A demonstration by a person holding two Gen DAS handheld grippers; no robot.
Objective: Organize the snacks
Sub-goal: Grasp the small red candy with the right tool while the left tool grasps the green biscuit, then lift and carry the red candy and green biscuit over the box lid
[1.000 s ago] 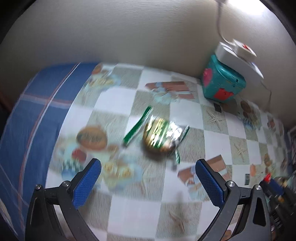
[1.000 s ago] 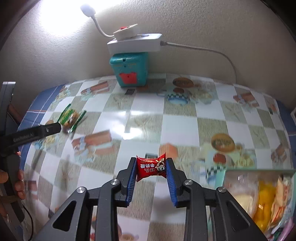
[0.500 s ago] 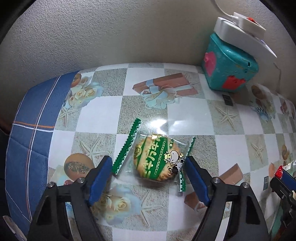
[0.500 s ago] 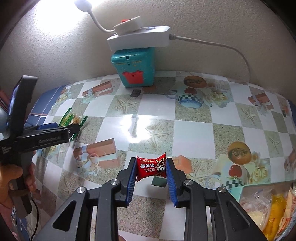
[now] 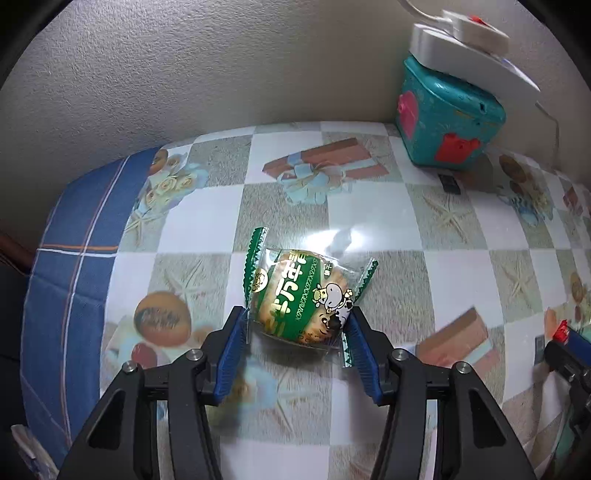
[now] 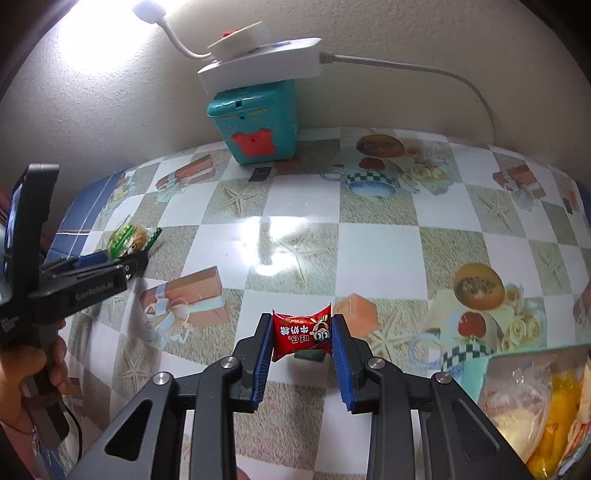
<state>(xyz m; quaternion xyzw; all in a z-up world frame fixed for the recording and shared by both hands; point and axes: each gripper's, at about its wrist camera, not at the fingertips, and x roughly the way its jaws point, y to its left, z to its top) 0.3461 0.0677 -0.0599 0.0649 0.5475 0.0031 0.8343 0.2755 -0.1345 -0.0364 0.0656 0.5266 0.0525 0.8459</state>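
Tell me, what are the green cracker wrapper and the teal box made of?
The green cracker wrapper looks like thin, glossy plastic film: it is partly see-through, shines, and has zigzag-cut ends. The teal box looks like hard moulded plastic, smooth with rounded corners, though painted metal can't be ruled out.

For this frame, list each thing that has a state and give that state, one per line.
Left tongs: closing around the green cracker packet, blue pads at its wrapper edges.
Green cracker packet: sealed, lying flat on the table.
Right tongs: shut on the red candy.
Red candy: wrapped, held off the table.
Snack container: open, snacks already inside.
Lamp: on.
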